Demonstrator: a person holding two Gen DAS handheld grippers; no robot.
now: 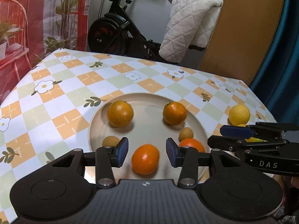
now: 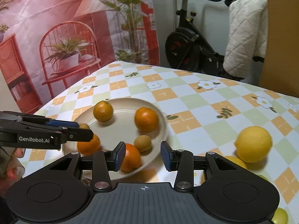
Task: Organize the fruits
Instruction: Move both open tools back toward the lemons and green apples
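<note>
A beige plate [image 1: 149, 100] [image 2: 123, 115] holds several oranges and two small brown fruits [image 1: 186, 133]. My left gripper [image 1: 147, 152] hangs over the plate's near side. One orange [image 1: 145, 158] lies between its blue pads with a gap on each side, so the jaws are open. My right gripper [image 2: 143, 155] is open at the plate's right rim, with nothing between its pads; an orange [image 2: 131, 157] sits just behind its left finger. On the cloth to the right lies a yellow lemon [image 2: 253, 143] [image 1: 239, 114], with a second lemon [image 2: 235, 161] close beside it.
The table wears a checked flower-print cloth [image 1: 74, 85]. An exercise bike [image 1: 119, 31] with a white quilted cover stands behind the far edge. A red printed backdrop [image 2: 56, 28] hangs at the left. A yellow-green fruit [image 2: 279, 215] lies near the right front corner.
</note>
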